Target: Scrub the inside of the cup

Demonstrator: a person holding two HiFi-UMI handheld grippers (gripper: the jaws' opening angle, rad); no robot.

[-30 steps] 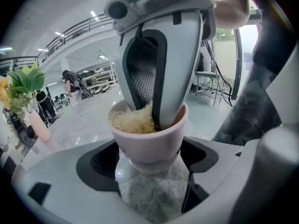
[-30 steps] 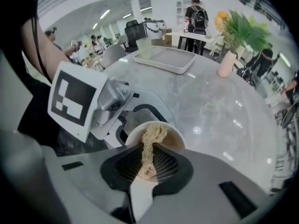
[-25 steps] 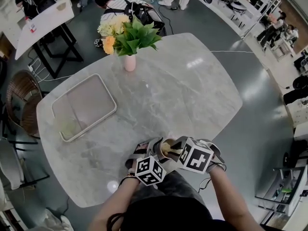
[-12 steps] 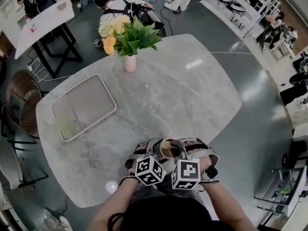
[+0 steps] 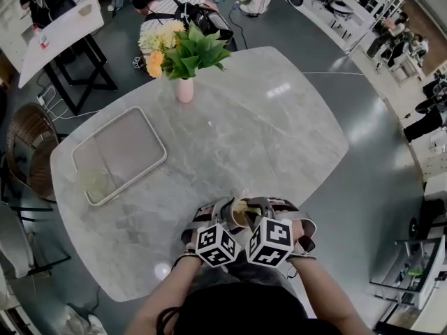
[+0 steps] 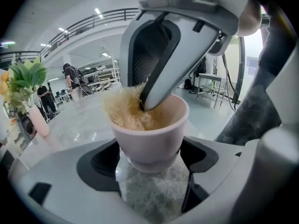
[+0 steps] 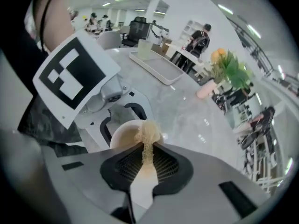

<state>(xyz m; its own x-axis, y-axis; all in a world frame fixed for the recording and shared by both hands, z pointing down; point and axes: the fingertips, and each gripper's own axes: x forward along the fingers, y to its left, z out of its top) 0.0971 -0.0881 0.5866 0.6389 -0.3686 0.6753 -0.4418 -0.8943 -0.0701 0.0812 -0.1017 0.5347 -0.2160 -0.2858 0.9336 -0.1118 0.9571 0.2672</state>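
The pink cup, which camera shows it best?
The left gripper view: the cup fills the middle, held by the left gripper. The right gripper view shows only part of its rim; the head view, a small sliver.

- I read the cup (image 6: 148, 141) as smooth, matt, pale pink ceramic.
- The scrubber (image 6: 122, 114) looks like rough, dry, straw-coloured fibre.
- The table (image 5: 265, 135) is polished grey marble, glossy.
- On my left gripper (image 6: 152, 161), the pads (image 6: 103, 164) are black and finely ribbed.

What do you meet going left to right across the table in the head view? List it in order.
tray → flower vase → cup, held at the table's near edge.
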